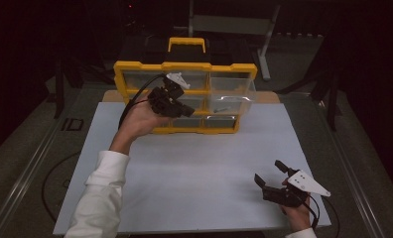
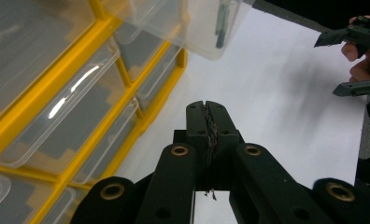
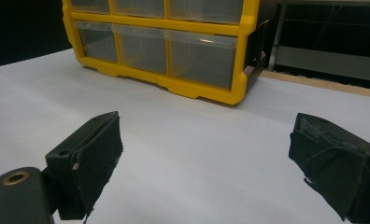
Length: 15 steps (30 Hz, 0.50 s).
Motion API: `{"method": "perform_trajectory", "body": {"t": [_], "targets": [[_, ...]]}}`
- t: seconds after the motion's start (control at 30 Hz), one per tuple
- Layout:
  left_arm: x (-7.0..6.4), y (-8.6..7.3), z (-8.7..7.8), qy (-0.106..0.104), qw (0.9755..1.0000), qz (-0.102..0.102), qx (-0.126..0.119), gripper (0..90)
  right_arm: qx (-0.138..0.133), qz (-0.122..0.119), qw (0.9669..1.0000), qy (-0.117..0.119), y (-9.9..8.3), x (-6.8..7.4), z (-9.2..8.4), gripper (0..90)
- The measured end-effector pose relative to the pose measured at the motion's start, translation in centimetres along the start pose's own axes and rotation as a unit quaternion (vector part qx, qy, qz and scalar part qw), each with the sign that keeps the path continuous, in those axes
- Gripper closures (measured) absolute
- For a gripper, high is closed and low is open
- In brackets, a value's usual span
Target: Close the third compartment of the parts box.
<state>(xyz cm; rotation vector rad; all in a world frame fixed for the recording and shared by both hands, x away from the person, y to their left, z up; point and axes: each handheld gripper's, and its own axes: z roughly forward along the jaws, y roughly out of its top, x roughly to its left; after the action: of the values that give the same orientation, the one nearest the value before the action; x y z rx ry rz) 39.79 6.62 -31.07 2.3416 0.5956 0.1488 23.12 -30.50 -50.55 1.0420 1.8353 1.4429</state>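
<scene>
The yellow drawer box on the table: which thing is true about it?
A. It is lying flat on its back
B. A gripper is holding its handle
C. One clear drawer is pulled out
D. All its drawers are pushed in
C: on the yellow drawer box, one clear drawer on the right side sticks out past the frame, while the others sit flush; the left gripper's view shows it jutting out too.
</scene>
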Motion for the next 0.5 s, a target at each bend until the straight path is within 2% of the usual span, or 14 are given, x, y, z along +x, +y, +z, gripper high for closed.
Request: {"method": "perform_trajectory", "body": {"t": [0.3, 0.5], "targets": [[-0.62, 0.36, 0.47, -0.018, 0.9997, 0.017, -0.010, 89.8, 0.000, 0.000, 1.0000, 0.000, 0.00, -0.02, 0.01, 9.3], [-0.94, 0.59, 0.78, -0.030, 0.9992, 0.020, -0.014, 89.7, 0.000, 0.000, 1.0000, 0.000, 0.00, -0.02, 0.01, 9.3]]}}
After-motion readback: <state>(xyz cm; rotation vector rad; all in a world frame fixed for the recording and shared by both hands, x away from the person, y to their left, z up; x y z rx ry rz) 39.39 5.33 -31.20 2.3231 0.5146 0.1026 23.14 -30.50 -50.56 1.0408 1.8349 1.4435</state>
